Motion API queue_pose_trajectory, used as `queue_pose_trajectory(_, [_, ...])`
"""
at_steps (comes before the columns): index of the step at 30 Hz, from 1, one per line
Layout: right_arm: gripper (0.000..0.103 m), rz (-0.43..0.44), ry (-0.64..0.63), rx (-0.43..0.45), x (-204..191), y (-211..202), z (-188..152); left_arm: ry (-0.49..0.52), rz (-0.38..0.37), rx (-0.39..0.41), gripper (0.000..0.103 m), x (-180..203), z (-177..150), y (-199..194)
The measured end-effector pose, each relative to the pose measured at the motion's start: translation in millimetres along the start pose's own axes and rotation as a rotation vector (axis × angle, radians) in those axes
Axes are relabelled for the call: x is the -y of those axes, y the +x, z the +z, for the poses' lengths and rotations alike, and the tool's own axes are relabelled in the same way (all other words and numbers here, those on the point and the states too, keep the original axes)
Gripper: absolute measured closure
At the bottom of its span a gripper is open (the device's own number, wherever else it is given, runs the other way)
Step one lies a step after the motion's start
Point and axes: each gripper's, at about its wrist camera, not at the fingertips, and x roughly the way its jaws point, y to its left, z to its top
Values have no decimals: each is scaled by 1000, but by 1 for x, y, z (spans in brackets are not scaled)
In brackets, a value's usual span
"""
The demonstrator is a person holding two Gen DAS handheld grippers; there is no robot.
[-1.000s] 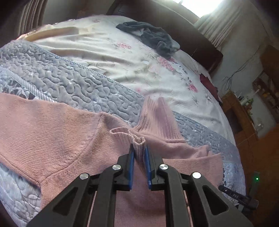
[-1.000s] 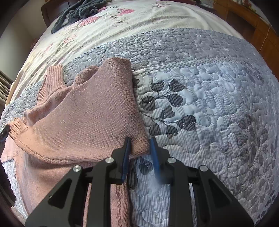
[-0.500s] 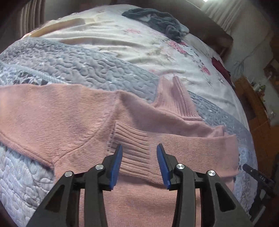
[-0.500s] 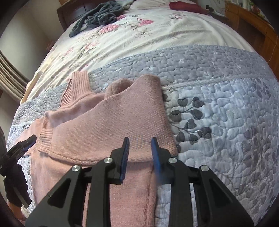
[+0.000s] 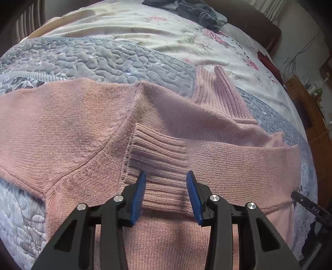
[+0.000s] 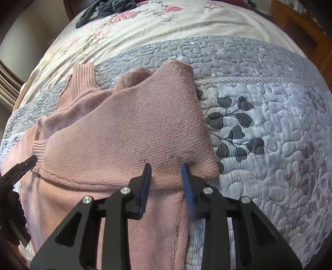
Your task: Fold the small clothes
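Note:
A pink knitted sweater (image 5: 83, 128) lies flat on the quilted bed, its right sleeve folded across the chest with the ribbed cuff (image 5: 157, 153) near the middle. The ribbed collar (image 5: 220, 93) points toward the far side. My left gripper (image 5: 166, 176) hovers open just above the cuff, holding nothing. In the right wrist view the same sweater (image 6: 132, 128) shows its folded sleeve and shoulder. My right gripper (image 6: 167, 168) stands open over the sleeve's near edge, nothing between its fingers. The left tool's tip (image 6: 22, 166) shows at that view's left edge.
A grey-blue quilt (image 6: 259, 128) with leaf print covers the near bed, and a floral sheet (image 5: 145, 31) lies beyond it. A dark grey garment (image 5: 197, 10) is heaped at the far side. Wooden furniture (image 5: 311, 116) stands right of the bed.
The left gripper opened and let go of the cuff, which now lies flat on the chest. The right gripper opened wider and both tools pulled back a little from the sweater.

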Motion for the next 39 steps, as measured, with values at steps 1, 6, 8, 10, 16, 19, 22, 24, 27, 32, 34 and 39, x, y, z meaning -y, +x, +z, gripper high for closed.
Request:
queue_pose_trajectory(1, [67,8,-11,8,-5,-5,0,-7,0,21,60,-7,-1,-12])
queue_pose_trajectory(6, [59,95,-130,20,-51,-25,-4,-123,77,96,56,-82,-4,-67])
queue_pose_trajectory(8, [57,134,-185,6,-73,-26,-9,-195,121,114,56,-123,-6,-86])
queue_pose_trajectory(10, [57,140,-241,-7,-94,-23,-15,-277,173,140,56,-167,-10,-103])
queue_pose_trajectory(16, [57,112,-351,-54,-133,0,-34,-507,240,208,56,-274,-20,-129])
queue_pose_trajectory(19, [57,108,-355,-54,-133,6,-34,-579,213,257,56,-306,-18,-131])
queue_pose_trajectory(22, [57,95,-333,-58,-127,12,-32,-623,192,286,56,-330,-8,-130])
queue_pose_trajectory(24, [57,85,-309,-61,-119,16,-30,-667,168,308,56,-347,-3,-129])
queue_pose_trajectory(27, [57,72,-286,-66,-112,20,-28,-729,138,332,56,-370,1,-125])
queue_pose_trajectory(32, [57,71,-277,-63,-106,20,-26,-724,165,351,56,-375,8,-122])
queue_pose_trajectory(34, [57,66,-277,-60,-104,19,-26,-681,201,337,56,-371,14,-120])
queue_pose_trajectory(39, [57,66,-278,-59,-102,19,-27,-631,245,341,71,-365,22,-118])
